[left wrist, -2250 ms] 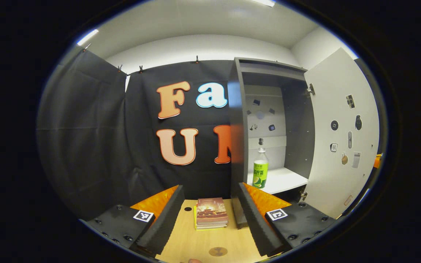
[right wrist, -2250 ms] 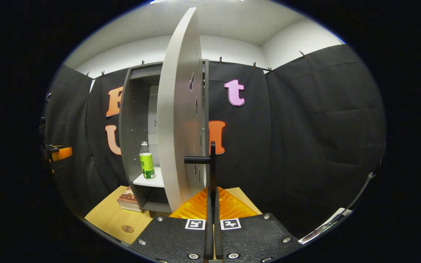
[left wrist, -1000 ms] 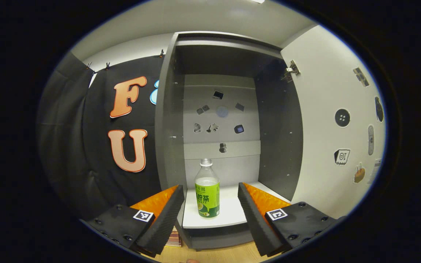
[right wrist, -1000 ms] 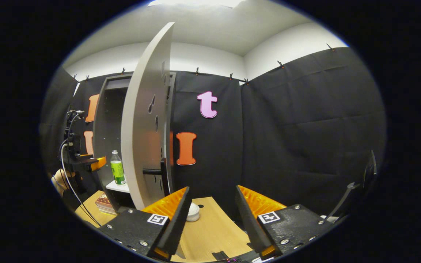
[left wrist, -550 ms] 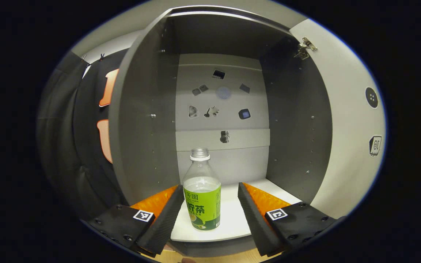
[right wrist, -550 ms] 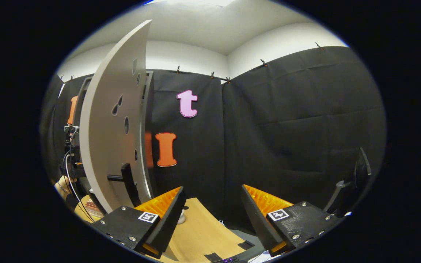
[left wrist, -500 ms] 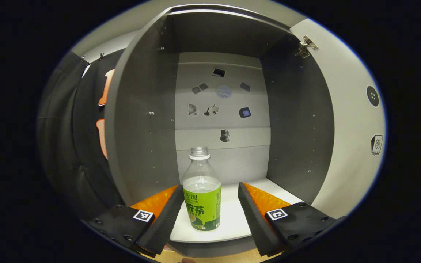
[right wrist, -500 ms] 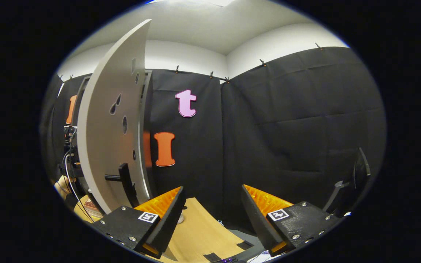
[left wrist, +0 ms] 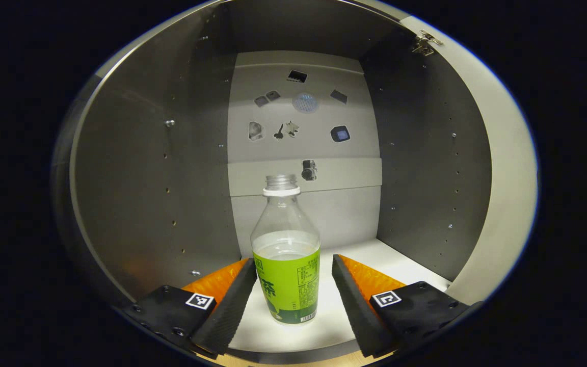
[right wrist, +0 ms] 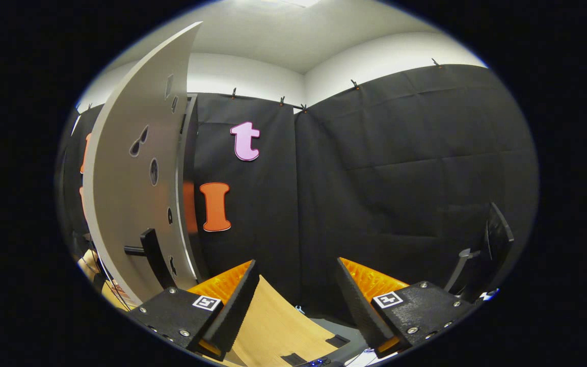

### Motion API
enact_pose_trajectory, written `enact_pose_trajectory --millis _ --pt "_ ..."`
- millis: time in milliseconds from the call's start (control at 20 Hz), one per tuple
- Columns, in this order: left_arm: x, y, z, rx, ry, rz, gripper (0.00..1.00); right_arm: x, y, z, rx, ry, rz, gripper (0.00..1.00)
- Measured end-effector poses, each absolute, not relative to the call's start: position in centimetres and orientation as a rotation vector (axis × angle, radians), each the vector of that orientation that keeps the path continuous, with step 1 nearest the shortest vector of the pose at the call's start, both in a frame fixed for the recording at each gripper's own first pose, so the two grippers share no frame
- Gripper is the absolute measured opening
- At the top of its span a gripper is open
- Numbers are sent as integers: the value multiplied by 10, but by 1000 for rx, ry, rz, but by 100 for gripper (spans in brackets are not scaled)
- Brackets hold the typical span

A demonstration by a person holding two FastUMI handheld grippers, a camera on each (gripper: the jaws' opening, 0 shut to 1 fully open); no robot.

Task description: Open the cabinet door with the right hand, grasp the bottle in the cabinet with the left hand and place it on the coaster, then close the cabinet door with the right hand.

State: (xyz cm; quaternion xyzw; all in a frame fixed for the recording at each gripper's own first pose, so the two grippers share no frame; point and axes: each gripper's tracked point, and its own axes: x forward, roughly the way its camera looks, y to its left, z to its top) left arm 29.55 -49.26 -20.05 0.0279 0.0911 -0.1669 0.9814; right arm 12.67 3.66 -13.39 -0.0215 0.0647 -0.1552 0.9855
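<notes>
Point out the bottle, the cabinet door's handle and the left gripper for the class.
bottle [left wrist: 287, 285]: left gripper view, on its green label.
handle [right wrist: 150, 255]: right gripper view, on its black bar.
left gripper [left wrist: 293, 265]: left gripper view, midway between its fingertips.

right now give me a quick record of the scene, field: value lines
door: door swung open, its handle free
bottle: bottle upright on the white shelf inside the cabinet, no cap, partly filled
left gripper: left gripper open, fingers either side of the bottle's label, not yet pressing
right gripper: right gripper open, holding nothing, off the handle, over the table
task stage: door opened; bottle not yet grasped
</notes>
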Motion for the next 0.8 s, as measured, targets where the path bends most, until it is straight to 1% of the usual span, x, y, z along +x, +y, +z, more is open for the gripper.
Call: enact_pose_trajectory --millis 50,100,150,350,400,500,600,750,800 --pt "294 -493 -201 52 185 -342 93 128 38 -134 -41 131 -314 93" --pt "293 -496 -200 39 191 -353 80 125 36 -135 -41 131 -316 93" --pt "288 -500 -199 27 196 -371 78 126 36 -134 -44 129 -318 93" --pt "260 -504 -185 -7 199 -429 79 128 38 -132 -46 123 -306 93" --pt "253 -503 -179 -11 192 -441 79 129 38 -132 -46 120 -300 98" --pt "237 -499 -167 -13 173 -460 80 130 41 -131 -45 114 -287 98" --pt "221 -491 -156 -9 154 -472 78 130 43 -132 -43 112 -272 98" --pt "200 -471 -145 1 130 -463 79 131 48 -132 -39 116 -246 98" --pt "193 -463 -142 3 125 -460 81 131 49 -133 -37 117 -237 98"
